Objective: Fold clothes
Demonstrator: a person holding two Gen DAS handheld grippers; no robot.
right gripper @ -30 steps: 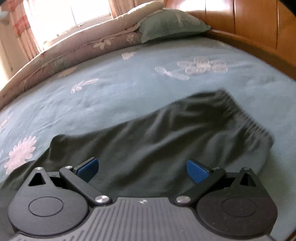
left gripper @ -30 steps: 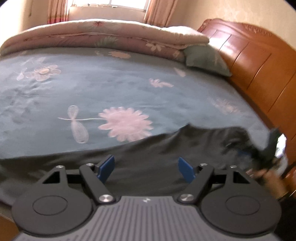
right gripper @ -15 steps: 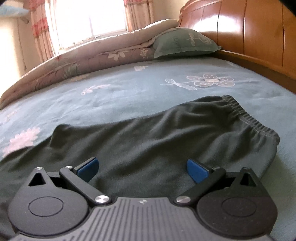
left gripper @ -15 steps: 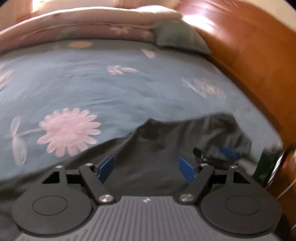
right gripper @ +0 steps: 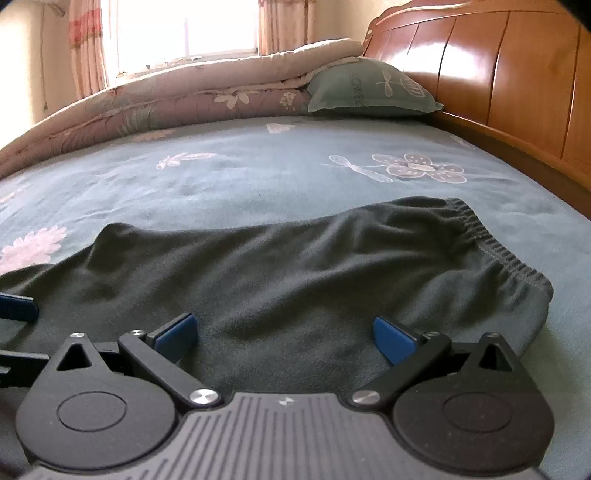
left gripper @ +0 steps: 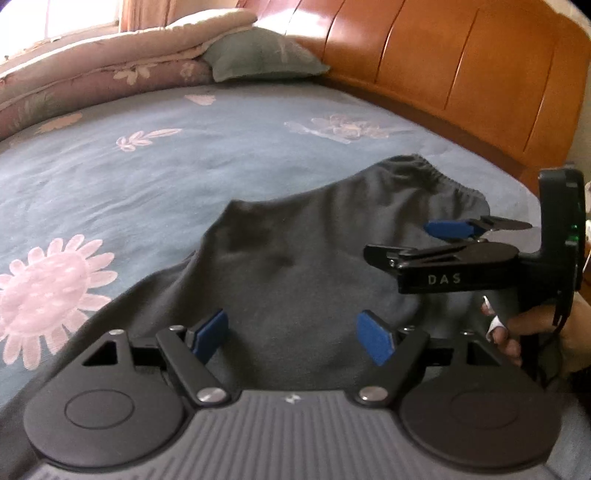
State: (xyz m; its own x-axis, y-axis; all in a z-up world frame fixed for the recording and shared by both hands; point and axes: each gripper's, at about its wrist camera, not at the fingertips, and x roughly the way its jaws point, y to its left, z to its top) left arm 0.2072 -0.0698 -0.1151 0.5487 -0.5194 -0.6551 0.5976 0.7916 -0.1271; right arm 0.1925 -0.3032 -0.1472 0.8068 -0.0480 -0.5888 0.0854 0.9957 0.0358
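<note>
Hovering over dark trousers (right gripper: 295, 273) on bed (right gripper: 258, 177), L tongs (left gripper: 291, 336) & R tongs (right gripper: 284, 332) both spread wide, gripping nothing

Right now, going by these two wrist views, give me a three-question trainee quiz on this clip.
1. True or false: the left gripper is shut on the dark trousers.
2. The elastic waistband lies toward which thing? A) the rolled quilt B) the wooden headboard C) the window
3. Fill in: in the left wrist view the right gripper comes in from the ____ edge of the picture.

Key
1. False: both grippers stand open over the cloth, nothing pinched.
2. B
3. Right, with the hand holding it below.
</note>
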